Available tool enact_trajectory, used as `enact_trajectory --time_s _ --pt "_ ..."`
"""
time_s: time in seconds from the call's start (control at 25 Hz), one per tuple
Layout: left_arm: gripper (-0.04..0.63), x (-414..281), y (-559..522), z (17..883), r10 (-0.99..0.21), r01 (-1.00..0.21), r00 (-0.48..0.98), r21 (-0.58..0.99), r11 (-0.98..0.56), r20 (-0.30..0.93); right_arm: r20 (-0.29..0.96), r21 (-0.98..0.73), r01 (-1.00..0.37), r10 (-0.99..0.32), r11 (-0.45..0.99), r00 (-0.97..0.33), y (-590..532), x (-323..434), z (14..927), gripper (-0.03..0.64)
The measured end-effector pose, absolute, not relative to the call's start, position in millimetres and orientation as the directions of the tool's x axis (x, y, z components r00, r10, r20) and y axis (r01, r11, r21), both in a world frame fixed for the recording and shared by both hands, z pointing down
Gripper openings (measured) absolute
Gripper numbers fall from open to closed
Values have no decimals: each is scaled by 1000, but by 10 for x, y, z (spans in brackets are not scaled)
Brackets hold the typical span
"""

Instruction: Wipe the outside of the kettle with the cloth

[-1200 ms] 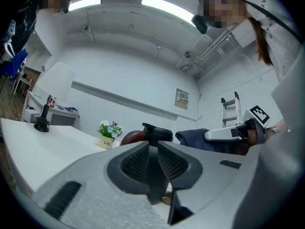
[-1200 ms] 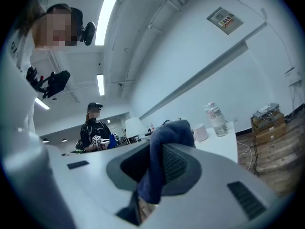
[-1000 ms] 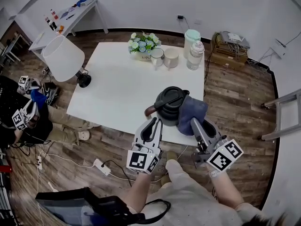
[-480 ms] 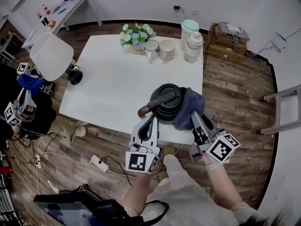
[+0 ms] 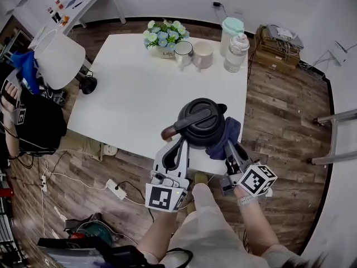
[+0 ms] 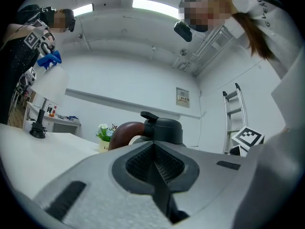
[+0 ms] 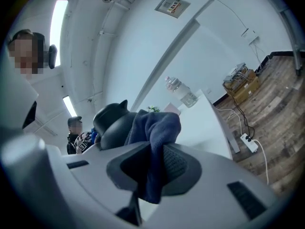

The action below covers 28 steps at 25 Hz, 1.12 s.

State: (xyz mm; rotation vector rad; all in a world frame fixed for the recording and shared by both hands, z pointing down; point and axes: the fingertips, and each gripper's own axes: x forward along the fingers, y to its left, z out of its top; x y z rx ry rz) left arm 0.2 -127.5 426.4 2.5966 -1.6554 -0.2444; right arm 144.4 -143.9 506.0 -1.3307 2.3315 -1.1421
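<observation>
With the cloth [image 5: 227, 132] clamped in the right gripper's [image 5: 230, 147] jaws and the left gripper's [image 5: 181, 145] pressed together empty, the kettle [image 5: 199, 121], at the desk's [image 5: 134, 88] near edge, is judged mid-wipe, and its unwiped wall must be covered next.

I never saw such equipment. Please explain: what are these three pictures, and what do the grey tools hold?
A person holds a grey two-jaw gripper in each hand. One picture comes from a head camera looking down; two come from cameras on the grippers. On the white table stand a black kettle with a brown handle, flowers, two mugs and two containers. The right gripper is shut on a dark blue cloth against the kettle. The left gripper is shut and empty, near the handle.
</observation>
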Motion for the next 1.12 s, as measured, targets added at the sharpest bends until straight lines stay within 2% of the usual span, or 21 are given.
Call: enact_trajectory --time_s 0.16,0.32,0.44,0.56,0.68,0.84,1.0,1.12 --pt "8 -2 -1277 4265 -911 -904 396 125 -409 -112 247 -675 -692 -804 257 -540 -1447 1460 5274 55" --pt "8 -5 -1291 4284 -912 -903 388 145 -405 -131 347 -519 -818 -813 248 -467 -1449 1490 5406 55" --pt "8 -13 -1291 4311 -915 -905 385 142 -400 -124 376 -403 -873 -820 274 -431 -1430 1533 5400 55" --pt "8 -2 -1294 4327 -914 -906 392 131 -403 -102 319 -379 -874 -844 305 -432 -1422 1671 5094 55" --pt "8 13 -1284 4318 -907 -899 411 124 -420 -92 230 -430 -839 -858 333 -459 -1434 1798 4625 55" --pt "8 8 -1276 4316 -905 -896 418 130 -425 -82 97 -467 -758 -825 456 -556 -1507 1733 3996 55" --pt "8 7 -1271 4320 -909 -898 408 145 -416 -80 -57 -505 -608 -727 613 -685 -1598 1539 3435 55" --pt "8 17 -1276 4313 -908 -897 410 142 -418 -83 -115 -613 -463 -652 640 -750 -1706 1464 3461 55"
